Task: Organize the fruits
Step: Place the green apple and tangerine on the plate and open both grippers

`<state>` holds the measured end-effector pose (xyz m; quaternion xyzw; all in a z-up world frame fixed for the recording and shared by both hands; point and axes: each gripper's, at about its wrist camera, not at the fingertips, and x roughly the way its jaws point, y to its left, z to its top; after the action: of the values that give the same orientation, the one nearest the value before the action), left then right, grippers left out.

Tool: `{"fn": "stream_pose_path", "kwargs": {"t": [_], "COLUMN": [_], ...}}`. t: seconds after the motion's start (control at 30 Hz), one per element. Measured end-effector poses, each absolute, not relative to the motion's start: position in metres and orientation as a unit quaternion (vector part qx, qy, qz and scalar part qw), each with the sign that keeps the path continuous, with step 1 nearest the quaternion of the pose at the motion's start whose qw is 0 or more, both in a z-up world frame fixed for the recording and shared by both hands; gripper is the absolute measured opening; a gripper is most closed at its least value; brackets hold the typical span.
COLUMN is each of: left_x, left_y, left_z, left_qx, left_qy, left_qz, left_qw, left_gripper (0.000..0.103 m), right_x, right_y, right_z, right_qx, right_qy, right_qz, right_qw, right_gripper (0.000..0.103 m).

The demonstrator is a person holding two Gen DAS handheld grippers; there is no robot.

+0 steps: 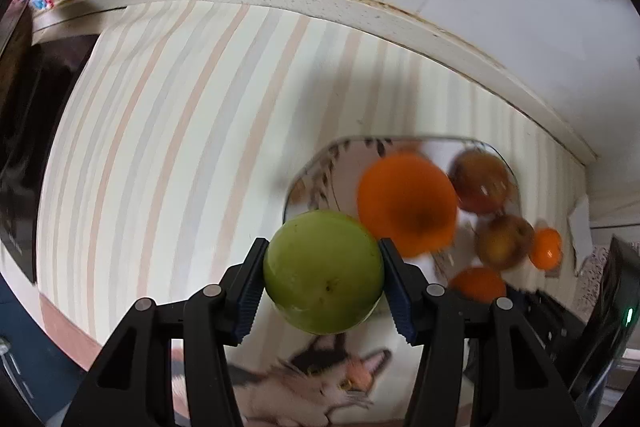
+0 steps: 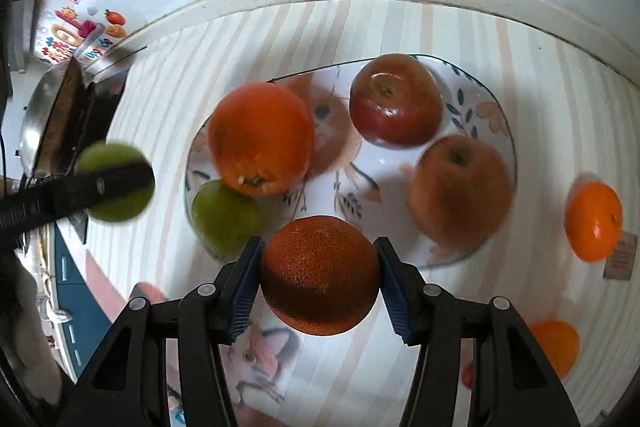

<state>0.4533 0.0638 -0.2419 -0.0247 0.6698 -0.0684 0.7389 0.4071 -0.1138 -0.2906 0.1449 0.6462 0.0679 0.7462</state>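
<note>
Left gripper (image 1: 323,277) has its fingers clamped on a round green apple (image 1: 323,271), held up left of the floral white plate (image 2: 486,95). Right gripper (image 2: 319,281) pinches a dark bumpy orange (image 2: 320,275) over the plate's near edge, above the striped table (image 2: 192,67).

Four oranges (image 2: 261,139), (image 2: 320,275), (image 2: 594,221), (image 2: 554,347); two red apples (image 2: 396,101), (image 2: 460,187); two green fruits (image 2: 114,183), (image 2: 224,217); one floral plate (image 2: 480,99) at the frame's centre; two claws (image 1: 323,283), (image 2: 318,285).

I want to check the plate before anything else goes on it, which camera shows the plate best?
The right wrist view: the plate is nearly whole there. The left wrist view shows it blurred, partly hidden by the green apple.
</note>
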Motion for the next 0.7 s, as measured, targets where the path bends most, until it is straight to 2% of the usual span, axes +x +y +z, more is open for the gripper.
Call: {"fn": "stream_pose_path", "kwargs": {"t": [0.37, 0.47, 0.63, 0.7], "left_x": [0.497, 0.495, 0.493, 0.493], "left_y": [0.052, 0.050, 0.048, 0.046], "left_z": [-0.295, -0.303, -0.301, -0.298], "left_qx": [-0.017, -0.014, -0.017, -0.014], "left_qy": [0.712, 0.721, 0.718, 0.714], "left_qz": [-0.072, -0.071, -0.075, -0.078], "left_qw": [0.698, 0.689, 0.692, 0.695], "left_gripper": [0.052, 0.052, 0.054, 0.066], "right_x": [0.412, 0.411, 0.412, 0.410], "right_y": [-0.103, -0.104, -0.109, -0.112], "right_z": [-0.324, -0.324, -0.319, -0.317], "right_qx": [0.204, 0.218, 0.227, 0.225], "right_qy": [0.646, 0.641, 0.642, 0.643], "right_qz": [0.085, 0.087, 0.093, 0.094], "right_qw": [0.730, 0.731, 0.727, 0.726], "right_gripper": [0.060, 0.073, 0.080, 0.085]}}
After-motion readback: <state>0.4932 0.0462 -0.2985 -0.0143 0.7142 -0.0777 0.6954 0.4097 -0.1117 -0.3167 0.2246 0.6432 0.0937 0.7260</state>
